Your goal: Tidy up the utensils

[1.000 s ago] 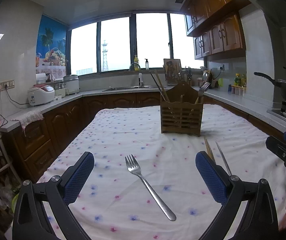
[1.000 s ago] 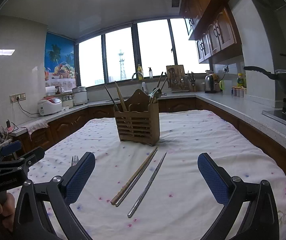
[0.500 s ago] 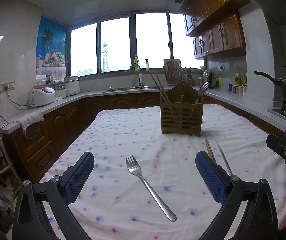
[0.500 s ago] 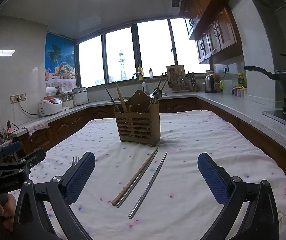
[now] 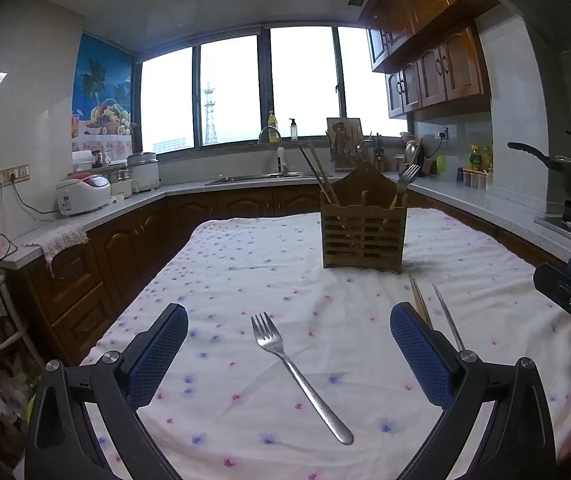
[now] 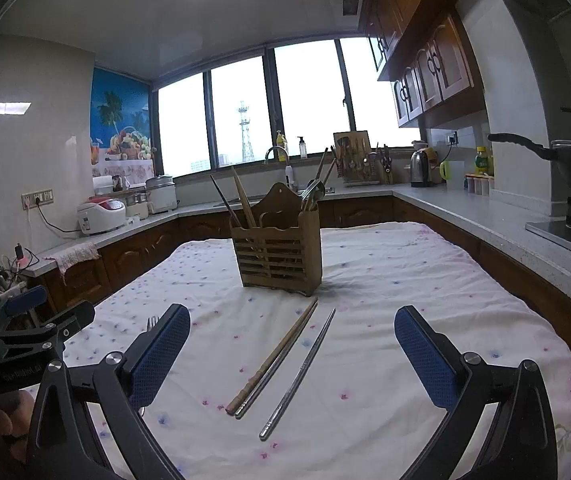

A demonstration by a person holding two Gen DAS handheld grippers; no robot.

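Where left claw (image 5: 288, 350) gapes, fork (image 5: 298, 372) flat, tines toward holder (image 5: 362, 236)

Bare tablecloth (image 5: 245, 264) left of wooden holder (image 5: 362, 236)

fork (image 5: 300, 376) – shiny metal | holder (image 6: 278, 255) – slatted wood | tablecloth (image 6: 405, 280) – matt cloth

My worktop (image 5: 245, 264), under a flowered cloth (image 6: 405, 280), carries a wooden caddy (image 6: 281, 256), a fork (image 5: 297, 372), one wooden chopstick (image 6: 273, 356) and two steel chopsticks (image 6: 299, 372).
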